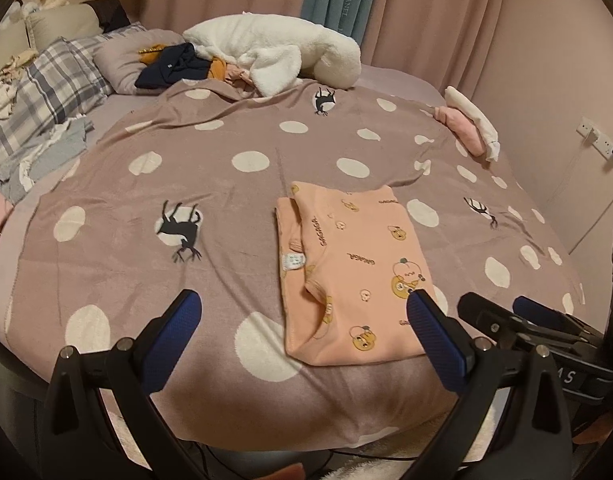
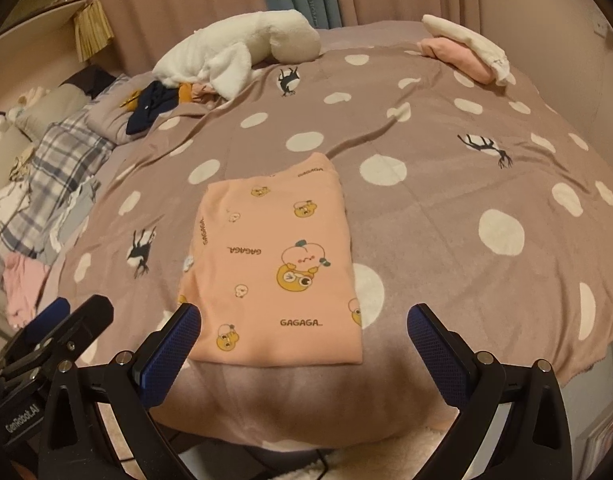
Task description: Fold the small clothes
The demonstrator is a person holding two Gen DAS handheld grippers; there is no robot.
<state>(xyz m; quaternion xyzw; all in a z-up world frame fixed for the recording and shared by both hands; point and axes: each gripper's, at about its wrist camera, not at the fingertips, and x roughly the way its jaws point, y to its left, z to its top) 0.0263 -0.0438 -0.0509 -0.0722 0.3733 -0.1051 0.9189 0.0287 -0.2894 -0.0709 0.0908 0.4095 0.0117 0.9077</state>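
Left wrist view: the left tongs [image 1: 302,304] stand wide and empty above the near edge of the bed [image 1: 118,100], which carries a dotted blanket [image 1: 226,128]. A folded peach top [image 1: 346,264] lies flat near that edge. Its left side shows stacked layers and a white label [image 1: 293,261] — seen only here. The right tongs [image 1: 502,308] show at the right, also spread.

Right wrist view: the right tongs [image 2: 304,316] are wide, holding nothing, with the top [image 2: 274,264] just beyond them. A pink and white pile [image 2: 466,54] sits at the far right corner — a white plush [image 2: 234,50] at the far edge.
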